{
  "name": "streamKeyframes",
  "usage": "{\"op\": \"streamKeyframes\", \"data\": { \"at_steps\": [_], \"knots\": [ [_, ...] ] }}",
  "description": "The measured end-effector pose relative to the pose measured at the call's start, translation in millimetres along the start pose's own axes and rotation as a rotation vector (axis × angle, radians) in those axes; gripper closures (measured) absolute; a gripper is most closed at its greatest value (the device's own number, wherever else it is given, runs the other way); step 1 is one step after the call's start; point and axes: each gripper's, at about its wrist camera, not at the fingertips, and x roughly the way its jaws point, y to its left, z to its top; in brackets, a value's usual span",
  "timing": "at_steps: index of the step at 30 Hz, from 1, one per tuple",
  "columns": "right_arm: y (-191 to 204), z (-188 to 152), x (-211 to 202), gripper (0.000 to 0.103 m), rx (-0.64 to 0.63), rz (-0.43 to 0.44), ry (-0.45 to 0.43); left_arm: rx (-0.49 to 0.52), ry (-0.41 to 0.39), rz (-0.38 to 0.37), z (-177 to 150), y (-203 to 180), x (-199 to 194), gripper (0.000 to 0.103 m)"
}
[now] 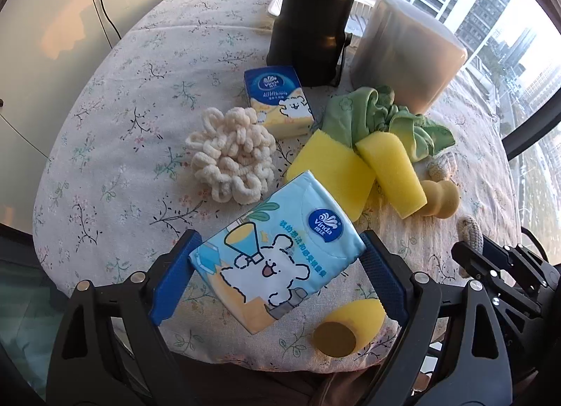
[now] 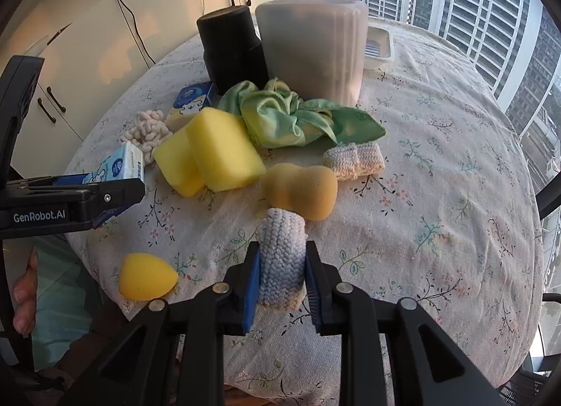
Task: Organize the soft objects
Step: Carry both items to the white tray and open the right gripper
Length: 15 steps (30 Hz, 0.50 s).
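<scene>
Soft objects lie clustered on a round table [image 2: 438, 167] under a floral cloth: two yellow sponge blocks [image 2: 210, 157] touching each other, a crumpled green cloth [image 2: 287, 114] behind them, a cream looped scrunchie [image 1: 228, 153], a tan peanut-shaped sponge [image 2: 301, 192], a folded cream knitted piece [image 2: 354, 160] and a yellow teardrop sponge [image 2: 147, 276] near the table's near edge. At the far side stand two containers, a black cylinder [image 1: 308, 27] and a frosted translucent tub [image 2: 315, 51]; the tub's wall shows only a dark mass, and what is inside either I cannot tell. A clear shallow tray [image 2: 378, 48] sits behind the tub. The left gripper [image 1: 277, 265] clamps a light blue tissue pack [image 1: 277, 262] between its blue pads, above the cloth; the pack bears the "Vinda" logo, a cartoon white bear and Chinese lettering too small to read. A second Vinda tissue pack [image 1: 277, 100], dark blue and yellow, lies before the black cylinder. The right gripper [image 2: 282, 276] is closed tight on a grey-blue knitted band [image 2: 282, 258] with a cream lower edge, just in front of the peanut-shaped sponge. "GenRobot.AI" is printed on the left gripper's side in the right wrist view.
</scene>
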Motion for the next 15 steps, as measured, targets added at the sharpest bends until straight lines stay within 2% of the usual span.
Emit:
{"op": "streamKeyframes", "data": {
  "at_steps": [4, 7, 15],
  "knots": [
    [-7.4, 10.7, -10.3, 0.077, 0.020, -0.032, -0.034, -0.014, -0.032, 0.024, 10.8, 6.8, -8.9, 0.014],
    [-16.7, 18.9, -13.3, 0.077, 0.040, -0.057, -0.046, -0.032, -0.050, 0.053, 22.0, 1.6, 5.9, 0.014],
    [-43.9, 40.2, -10.2, 0.077, 0.089, -0.132, -0.044, -0.065, -0.067, 0.105, 60.1, 35.3, 15.3, 0.013]
  ]
}}
